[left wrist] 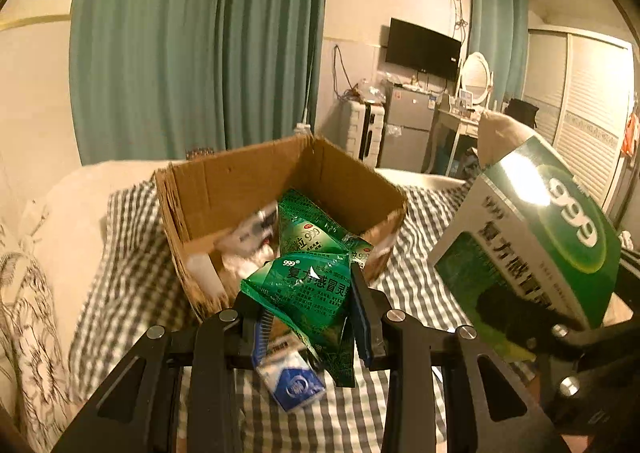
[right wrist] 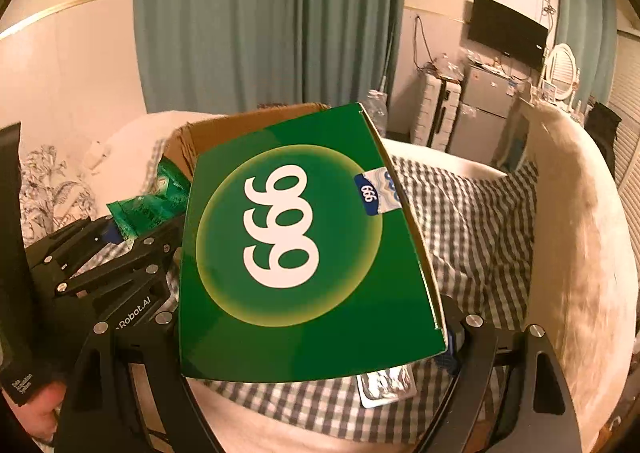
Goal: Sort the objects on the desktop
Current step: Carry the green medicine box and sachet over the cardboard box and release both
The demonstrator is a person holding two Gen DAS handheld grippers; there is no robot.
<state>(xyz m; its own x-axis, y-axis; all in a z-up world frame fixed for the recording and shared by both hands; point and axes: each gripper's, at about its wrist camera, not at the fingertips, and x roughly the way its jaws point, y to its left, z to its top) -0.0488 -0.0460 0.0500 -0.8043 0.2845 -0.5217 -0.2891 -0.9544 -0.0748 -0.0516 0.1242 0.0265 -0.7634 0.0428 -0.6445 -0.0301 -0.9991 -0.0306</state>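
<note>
The left gripper [left wrist: 310,317] has its fingers closed on a green sachet [left wrist: 308,293], held just in front of the carton [left wrist: 248,173]. The sachet is light, crinkly foil that bends easily, so pinching its flat middle suits it. The right gripper [right wrist: 316,341] clamps a green box [right wrist: 296,245], stiff card and probably light, taken across its sides. The carton on the bed already holds more sachets [left wrist: 308,225] and some blurred white packets.
</note>
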